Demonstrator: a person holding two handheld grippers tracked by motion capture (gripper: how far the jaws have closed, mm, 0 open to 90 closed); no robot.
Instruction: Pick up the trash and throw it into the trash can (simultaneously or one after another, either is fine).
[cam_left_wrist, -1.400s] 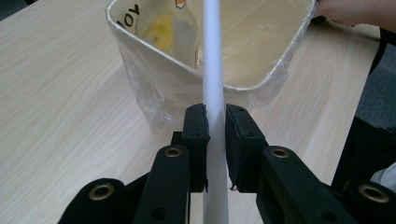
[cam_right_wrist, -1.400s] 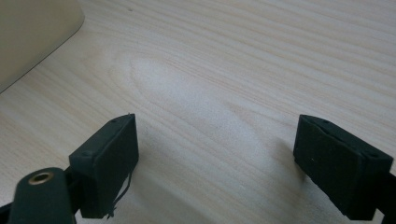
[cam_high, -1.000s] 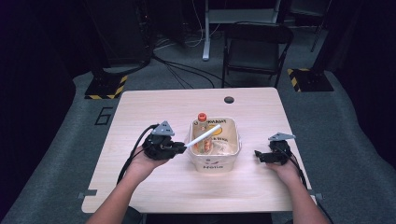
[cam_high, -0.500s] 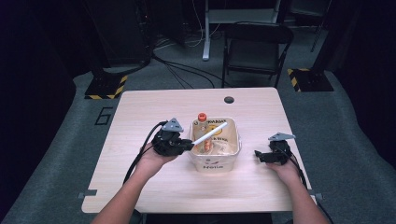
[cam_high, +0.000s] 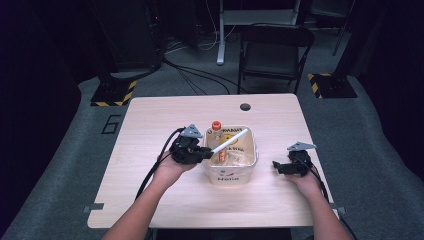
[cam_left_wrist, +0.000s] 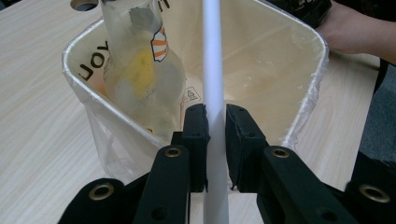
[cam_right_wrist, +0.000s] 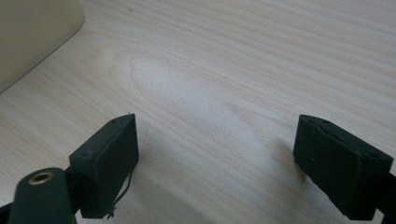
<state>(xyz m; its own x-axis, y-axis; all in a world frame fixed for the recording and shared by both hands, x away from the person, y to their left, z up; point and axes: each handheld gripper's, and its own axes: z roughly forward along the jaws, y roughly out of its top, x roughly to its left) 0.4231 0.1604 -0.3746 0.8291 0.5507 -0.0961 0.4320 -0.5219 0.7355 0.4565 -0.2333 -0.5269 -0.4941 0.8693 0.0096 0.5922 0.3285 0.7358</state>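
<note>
A cream plastic tub (cam_high: 248, 161) stands in the middle of the table. My left gripper (cam_high: 204, 150) is at the tub's left rim, shut on a white rod (cam_high: 229, 141) that slants up over the tub. In the left gripper view the white rod (cam_left_wrist: 213, 70) runs between the pads (cam_left_wrist: 196, 135) and out over the tub (cam_left_wrist: 299, 60). Inside the tub stands a clear bottle (cam_left_wrist: 140, 70) with an orange cap (cam_high: 216, 125). To the right of the tub, my right gripper (cam_high: 276, 166) rests on the table, open. The right gripper (cam_right_wrist: 215, 154) has nothing between its pads (cam_right_wrist: 116, 149).
The wooden table (cam_high: 150, 130) has a round dark hole (cam_high: 245, 106) near its far edge. A black folding chair (cam_high: 272, 50) stands behind the table. Cables trail from both grippers toward the person. The tub's corner (cam_right_wrist: 28, 32) lies ahead of the right gripper.
My left gripper has moved right with the white rod, from left of the tub up to its rim. The rod now reaches over the tub. The right gripper has stayed put.
</note>
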